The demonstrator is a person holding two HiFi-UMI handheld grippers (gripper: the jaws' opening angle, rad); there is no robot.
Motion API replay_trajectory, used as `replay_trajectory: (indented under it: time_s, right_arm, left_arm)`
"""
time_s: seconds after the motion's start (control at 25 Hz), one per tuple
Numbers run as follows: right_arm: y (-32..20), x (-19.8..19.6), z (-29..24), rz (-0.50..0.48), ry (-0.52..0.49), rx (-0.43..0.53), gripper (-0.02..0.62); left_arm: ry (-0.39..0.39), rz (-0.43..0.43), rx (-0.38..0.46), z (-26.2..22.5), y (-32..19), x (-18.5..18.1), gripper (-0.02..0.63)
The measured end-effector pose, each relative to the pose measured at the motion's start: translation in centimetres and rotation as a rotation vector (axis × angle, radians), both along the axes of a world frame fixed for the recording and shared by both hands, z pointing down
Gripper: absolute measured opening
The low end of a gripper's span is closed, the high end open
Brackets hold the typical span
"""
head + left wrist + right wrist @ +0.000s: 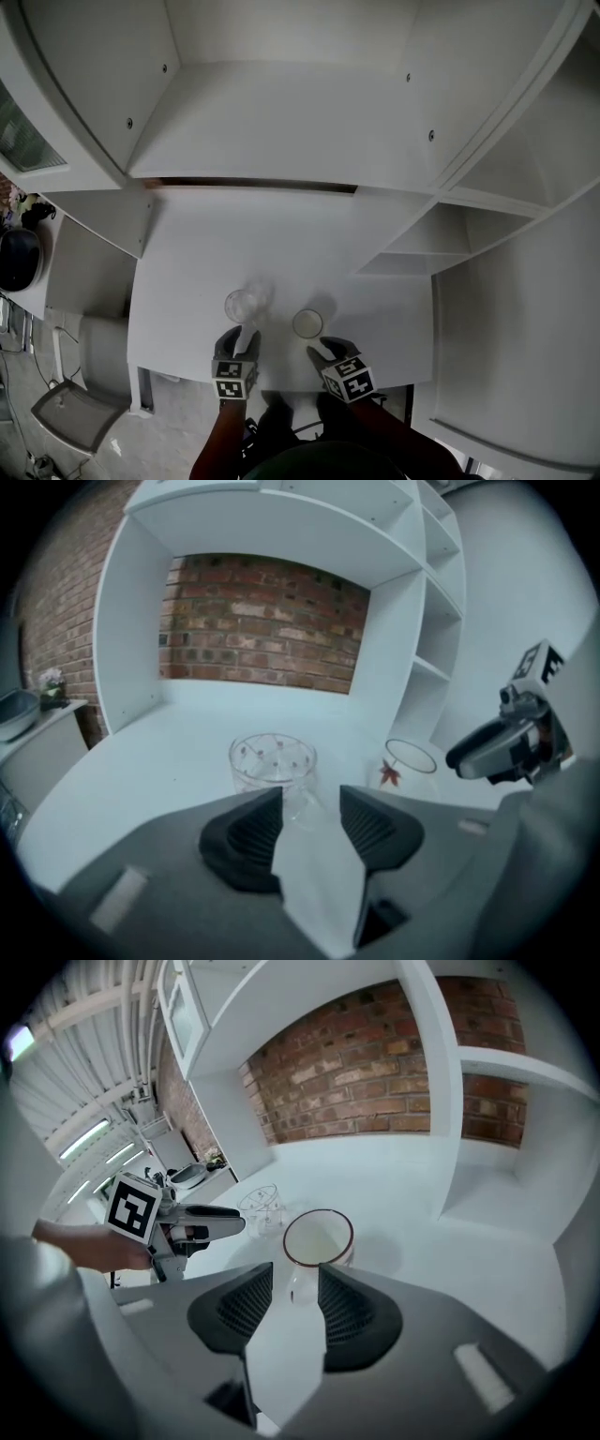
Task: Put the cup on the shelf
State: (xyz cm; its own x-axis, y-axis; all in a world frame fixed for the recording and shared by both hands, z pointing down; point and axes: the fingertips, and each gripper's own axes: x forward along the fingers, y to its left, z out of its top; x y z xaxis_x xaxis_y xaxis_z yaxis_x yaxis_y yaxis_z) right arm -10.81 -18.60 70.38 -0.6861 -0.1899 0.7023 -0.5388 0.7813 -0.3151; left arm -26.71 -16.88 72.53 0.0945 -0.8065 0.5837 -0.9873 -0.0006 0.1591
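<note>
On desk (281,234): left gripper (310,808), jaws spread, at glass cup (272,761); right gripper (293,1283) likewise at red-rimmed cup (319,1237).

Two cups stand on one white desk (281,234): one clear glass cup (246,305) on the left, one white cup (307,323) with a dark rim on the right. Two grippers sit nearer: left gripper (241,336), right gripper (321,347).

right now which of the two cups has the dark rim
The white cup by the right tongs: dark red rim, red leaf on its side. The other cup, by the left tongs, is clear glass.
</note>
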Motion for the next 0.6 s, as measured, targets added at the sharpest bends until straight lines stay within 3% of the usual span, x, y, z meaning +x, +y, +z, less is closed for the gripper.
replay_trajectory:
  time_s: [0.12,0.28,0.44,0.6]
  right_arm:
    - [-0.1,-0.1,1.3,0.032,0.005,-0.039,0.182]
    - [0.2,-0.5,2.7,0.045,0.014,-0.065,0.213]
    - [0.3,-1.0,3.9,0.052,0.031,-0.081,0.226]
    - [0.0,-1.2,4.9,0.069,0.053,-0.081,0.233]
  left_arm:
    - [0.049,-0.064,-0.047,2.2,-0.2,-0.4,0.233]
    - [0.077,-0.140,-0.076,4.0,-0.9,-0.5,0.353]
    - [0.077,-0.189,-0.082,5.3,-1.5,-0.6,0.370]
    - [0.046,-0.231,-0.060,5.7,-2.0,-1.4,0.347]
